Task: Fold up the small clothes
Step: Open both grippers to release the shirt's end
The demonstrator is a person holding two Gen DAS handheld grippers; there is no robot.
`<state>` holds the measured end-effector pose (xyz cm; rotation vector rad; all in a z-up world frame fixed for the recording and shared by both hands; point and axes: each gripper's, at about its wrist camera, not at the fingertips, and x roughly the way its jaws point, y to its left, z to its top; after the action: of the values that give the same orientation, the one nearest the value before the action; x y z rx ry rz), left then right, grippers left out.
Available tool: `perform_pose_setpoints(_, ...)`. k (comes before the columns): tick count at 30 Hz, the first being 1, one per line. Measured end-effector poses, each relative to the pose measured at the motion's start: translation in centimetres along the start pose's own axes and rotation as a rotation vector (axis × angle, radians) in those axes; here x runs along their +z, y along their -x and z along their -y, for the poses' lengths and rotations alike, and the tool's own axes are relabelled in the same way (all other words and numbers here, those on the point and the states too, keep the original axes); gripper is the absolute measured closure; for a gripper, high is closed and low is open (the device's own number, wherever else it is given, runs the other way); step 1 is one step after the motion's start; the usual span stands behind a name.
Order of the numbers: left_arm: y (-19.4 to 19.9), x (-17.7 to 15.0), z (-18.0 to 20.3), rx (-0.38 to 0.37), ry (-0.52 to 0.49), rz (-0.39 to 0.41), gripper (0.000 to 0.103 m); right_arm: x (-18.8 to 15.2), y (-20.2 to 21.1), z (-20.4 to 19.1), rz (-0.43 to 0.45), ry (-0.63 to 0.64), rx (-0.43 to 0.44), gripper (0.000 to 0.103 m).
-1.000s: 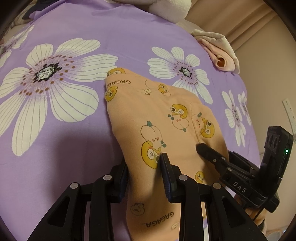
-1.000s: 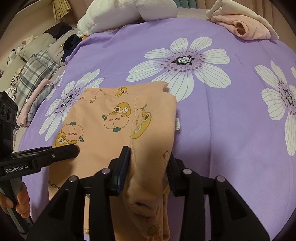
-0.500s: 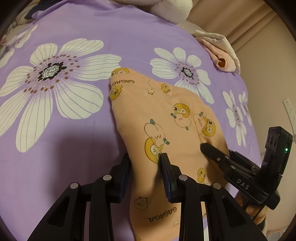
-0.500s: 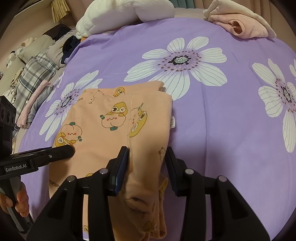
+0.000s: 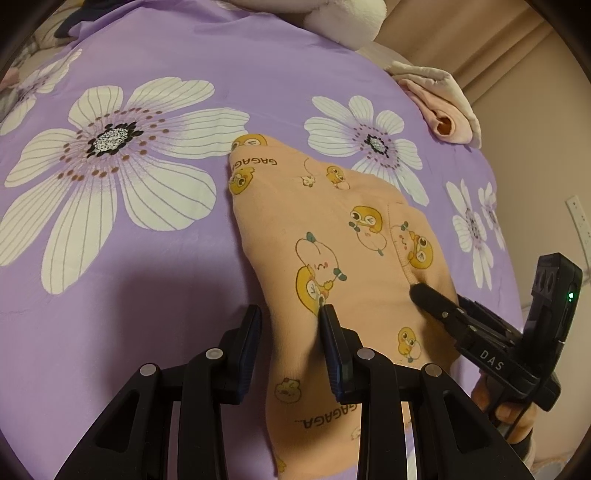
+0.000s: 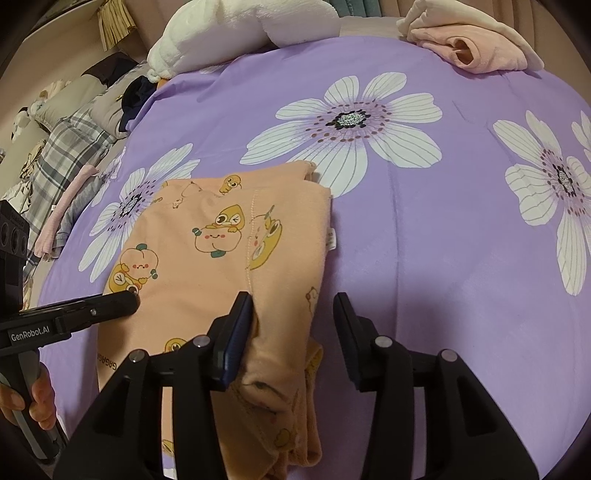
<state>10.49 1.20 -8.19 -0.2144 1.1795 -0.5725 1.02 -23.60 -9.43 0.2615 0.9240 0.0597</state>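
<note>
A small peach garment [image 5: 343, 236] printed with yellow cartoon ducks lies folded on the purple flowered bedspread [image 5: 155, 295]; it also shows in the right wrist view [image 6: 221, 266]. My left gripper [image 5: 290, 314] is open, its jaws straddling the garment's left near edge. My right gripper [image 6: 293, 301] is open, its jaws spread around the garment's right near edge, cloth bunched between them. The right gripper shows from the side in the left wrist view [image 5: 424, 295], resting on the cloth. The left gripper shows in the right wrist view [image 6: 125, 299], at the cloth's left edge.
A pink and cream folded garment [image 6: 476, 48] lies at the far edge of the bed. A white plush pillow [image 6: 240, 29] sits at the far side. Plaid and grey clothes [image 6: 74, 147] are piled left of the bed. A wall [image 5: 546, 147] stands to the right.
Both grippers have opened and let go of the garment's near edge. The garment has settled flatter on the bed.
</note>
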Motion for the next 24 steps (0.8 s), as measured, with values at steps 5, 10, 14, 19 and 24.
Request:
perform_pose_setpoints(5,0.5,-0.3,-0.2,0.005,0.009,0.004,0.071,-0.2,0.3,0.6,0.003,-0.021,0.002,0.052)
perform_pose_setpoints(10,0.9,-0.5,-0.4,0.009,0.019,0.007,0.069,-0.4,0.8,1.4,0.01,-0.05,-0.005,0.045)
perform_pose_setpoints(14,1.4,-0.6,-0.5,0.012,0.029,0.011,0.068,-0.7,1.4,2.5,0.014,-0.081,-0.015,0.042)
perform_pose_setpoints(19,2.0,-0.8,-0.5,0.022,0.034,0.018,0.068,-1.0,2.4,3.6,0.028,-0.111,-0.043,0.042)
perform_pose_setpoints(24,2.8,-0.9,-0.5,0.038,0.045,0.035,0.068,-1.2,3.7,4.8,0.044,-0.136,-0.096,0.042)
